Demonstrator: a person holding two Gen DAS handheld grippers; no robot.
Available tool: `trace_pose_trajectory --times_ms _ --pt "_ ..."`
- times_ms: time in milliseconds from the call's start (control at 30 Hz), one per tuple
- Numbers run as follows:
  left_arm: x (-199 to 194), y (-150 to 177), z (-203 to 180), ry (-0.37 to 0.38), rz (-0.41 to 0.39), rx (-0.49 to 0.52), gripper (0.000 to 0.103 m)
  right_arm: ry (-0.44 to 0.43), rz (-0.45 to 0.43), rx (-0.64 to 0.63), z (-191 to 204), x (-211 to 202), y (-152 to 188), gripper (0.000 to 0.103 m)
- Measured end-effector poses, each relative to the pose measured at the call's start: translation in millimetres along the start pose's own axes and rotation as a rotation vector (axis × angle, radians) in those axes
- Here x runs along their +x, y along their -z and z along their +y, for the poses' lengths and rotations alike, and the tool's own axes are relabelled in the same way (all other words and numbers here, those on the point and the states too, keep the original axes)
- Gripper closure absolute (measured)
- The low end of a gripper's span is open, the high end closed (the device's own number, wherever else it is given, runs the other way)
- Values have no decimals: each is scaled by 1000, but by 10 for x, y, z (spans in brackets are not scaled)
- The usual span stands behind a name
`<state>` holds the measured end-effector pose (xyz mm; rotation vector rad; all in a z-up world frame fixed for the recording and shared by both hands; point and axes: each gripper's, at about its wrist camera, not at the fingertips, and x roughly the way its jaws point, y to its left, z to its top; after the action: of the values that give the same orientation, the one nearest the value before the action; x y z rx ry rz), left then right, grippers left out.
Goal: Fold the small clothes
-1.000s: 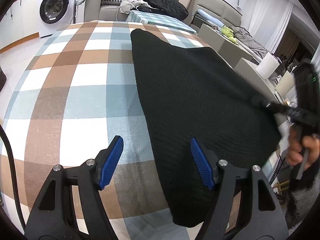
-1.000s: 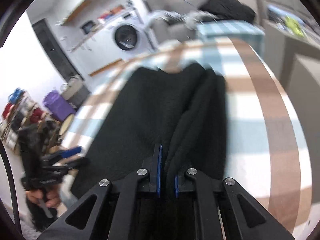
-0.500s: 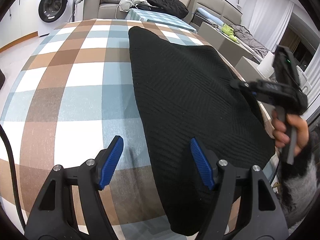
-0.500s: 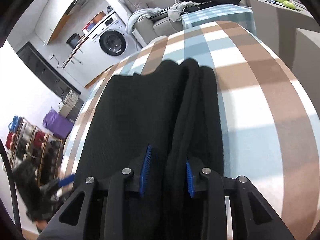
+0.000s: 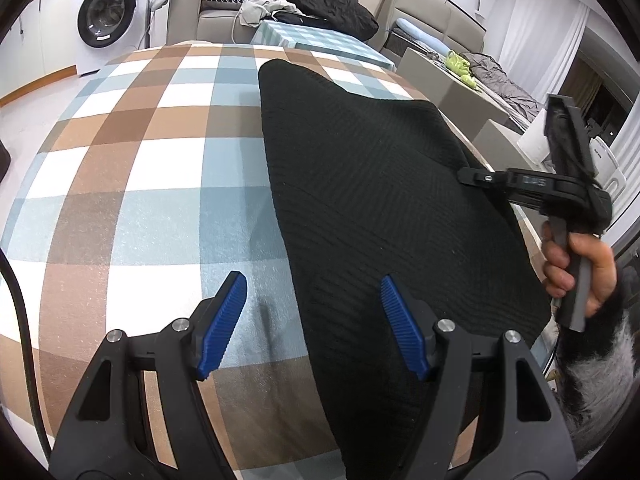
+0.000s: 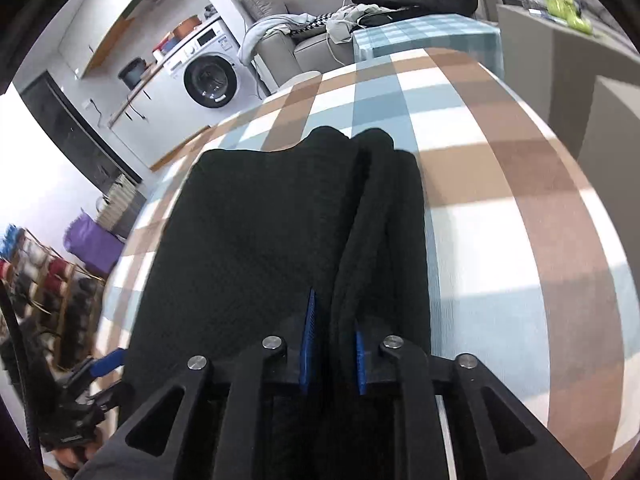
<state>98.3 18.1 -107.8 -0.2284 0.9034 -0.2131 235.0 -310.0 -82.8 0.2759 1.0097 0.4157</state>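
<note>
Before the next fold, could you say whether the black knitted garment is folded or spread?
Partly folded: the black knitted garment has one side doubled in.

One black garment [image 5: 384,184], two grippers (left [image 5: 314,324], right [image 6: 332,344]), one checked tablecloth [image 5: 140,168], one washing machine [image 5: 106,20]

Black garment [image 5: 384,200]: matt knit cloth, fine ribbed texture, thick soft folds along one edge. Desk [image 5: 132,184] cover: checked cloth in brown, blue, white, short fuzzy nap, matt. Left gripper [image 5: 314,322]: matt black plastic arms, ridged blue rubbery pads, shiny metal rivets. Right gripper [image 6: 332,346]: same matt black plastic, ridged blue pads, bright metal rivets. Washing machine [image 5: 106,14]: glossy white casing.
</note>
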Motion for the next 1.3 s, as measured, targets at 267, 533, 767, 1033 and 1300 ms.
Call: trace_pose_trajectory --times_ms 267,533,767,1033,1300 --pt "-21 122 -94 11 17 33 36 -96 44 -6 38 -522 752 72" --pt "-120 225 -139 7 10 43 36 -117 -46 12 103 -809 1029 97" --pt "-255 232 -223 -1 -14 58 36 -22 -31 75 -68 -858 1049 91" --pt "-200 217 -539 38 -6 135 36 -149 -7 6 148 -825 1107 74" --pt "-180 298 -658 64 24 176 36 -232 -81 -70 304 -962 1154 98"
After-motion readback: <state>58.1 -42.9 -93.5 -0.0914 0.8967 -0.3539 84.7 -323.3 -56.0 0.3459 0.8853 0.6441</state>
